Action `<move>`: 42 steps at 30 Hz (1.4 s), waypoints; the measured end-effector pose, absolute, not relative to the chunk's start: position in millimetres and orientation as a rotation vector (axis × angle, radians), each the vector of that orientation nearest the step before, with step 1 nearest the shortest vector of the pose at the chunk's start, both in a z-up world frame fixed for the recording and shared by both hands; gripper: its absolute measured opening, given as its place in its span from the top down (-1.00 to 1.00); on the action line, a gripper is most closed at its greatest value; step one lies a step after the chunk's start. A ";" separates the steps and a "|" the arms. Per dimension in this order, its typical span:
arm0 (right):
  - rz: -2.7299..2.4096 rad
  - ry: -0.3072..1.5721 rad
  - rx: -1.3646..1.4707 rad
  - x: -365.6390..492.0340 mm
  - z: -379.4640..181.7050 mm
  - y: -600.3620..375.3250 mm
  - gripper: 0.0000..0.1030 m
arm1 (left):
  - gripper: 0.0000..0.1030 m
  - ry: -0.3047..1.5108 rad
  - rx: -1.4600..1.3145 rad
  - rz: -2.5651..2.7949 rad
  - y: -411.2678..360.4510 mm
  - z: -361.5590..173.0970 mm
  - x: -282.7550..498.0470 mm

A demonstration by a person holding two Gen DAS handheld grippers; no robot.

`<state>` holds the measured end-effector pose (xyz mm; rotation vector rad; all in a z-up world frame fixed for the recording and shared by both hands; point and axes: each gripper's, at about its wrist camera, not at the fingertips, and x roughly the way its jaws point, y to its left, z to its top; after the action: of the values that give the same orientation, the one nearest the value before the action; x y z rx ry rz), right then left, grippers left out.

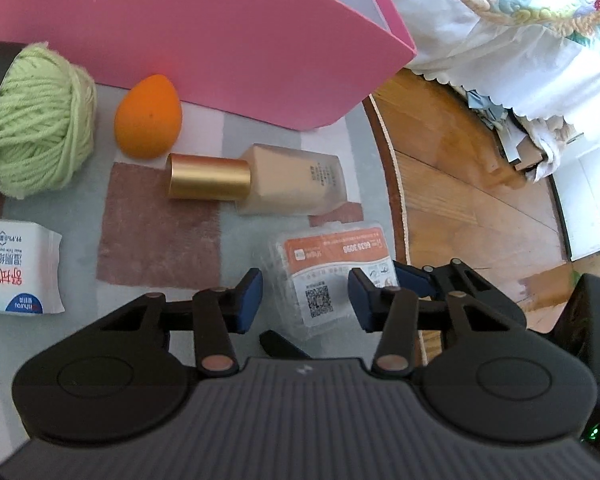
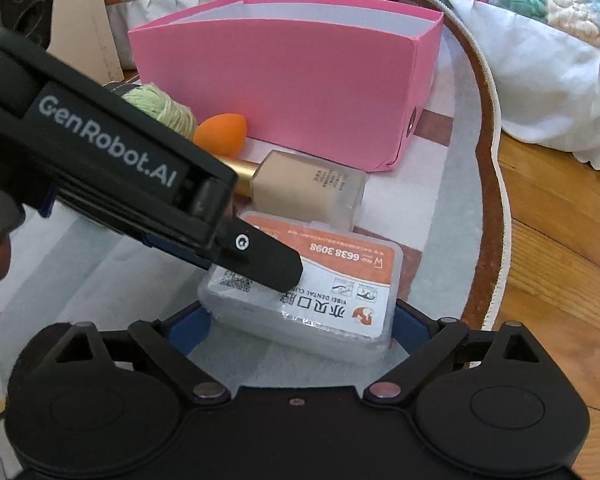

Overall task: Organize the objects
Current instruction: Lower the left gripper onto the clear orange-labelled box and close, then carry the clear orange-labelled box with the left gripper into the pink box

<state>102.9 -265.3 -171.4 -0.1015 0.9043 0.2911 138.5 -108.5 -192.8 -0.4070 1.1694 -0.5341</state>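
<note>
A clear plastic box with an orange and white label (image 1: 332, 276) (image 2: 312, 292) lies flat on the rug. My left gripper (image 1: 306, 300) hovers over its near corner, jaws partly closed and open, no pad pressing on it. One of its fingers (image 2: 268, 266) crosses the box's left end in the right wrist view. My right gripper (image 2: 300, 330) stands wide open astride the box, pads close to both ends. Its fingers (image 1: 414, 280) show at the box's right side. A foundation bottle with a gold cap (image 1: 292, 184) (image 2: 312, 188) lies just beyond.
An open pink box (image 1: 220, 40) (image 2: 280, 92) stands behind the objects. In front of it are an orange makeup sponge (image 1: 148, 118), green yarn (image 1: 40, 120) and a pack of wipes (image 1: 16, 268). The rug's edge meets wooden floor (image 1: 460, 200); bedding (image 1: 500, 20) hangs at the right.
</note>
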 end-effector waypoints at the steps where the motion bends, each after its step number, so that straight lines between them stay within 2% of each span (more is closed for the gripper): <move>1: 0.284 0.908 -0.100 102.6 -170.6 -264.1 -0.91 | 0.12 1.175 -0.407 -0.534 -108.9 -193.2 137.9; 10: 0.283 0.977 -0.041 93.4 -161.5 -253.8 -0.91 | 0.11 1.252 -0.409 -0.516 -101.9 -193.6 128.9; 11: 0.294 0.976 -0.061 91.4 -162.7 -252.3 -0.91 | 0.06 1.257 -0.413 -0.512 -101.3 -194.5 129.8; 14: 0.310 0.971 -0.117 81.8 -163.6 -250.3 -0.89 | -0.01 1.251 -0.413 -0.509 -101.0 -196.9 130.5; 19: 0.315 0.950 -0.113 75.4 -163.3 -259.6 -0.88 | 0.02 1.223 -0.419 -0.524 -102.6 -198.8 126.9; 21: 0.323 0.942 -0.097 76.3 -160.8 -261.4 -0.73 | 0.03 1.210 -0.409 -0.525 -104.0 -197.8 125.4; 27: 0.331 0.965 -0.105 75.9 -156.4 -257.5 -0.67 | 0.04 1.235 -0.396 -0.505 -101.9 -192.7 122.4; 42: 0.369 1.043 -0.150 62.8 -106.1 -232.4 -0.68 | 0.07 1.227 -0.362 -0.505 -76.3 -125.1 86.1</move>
<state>62.8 -232.4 -106.1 -0.1496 1.0428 0.3694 86.1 -76.3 -125.1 -0.3621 1.2268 -0.5047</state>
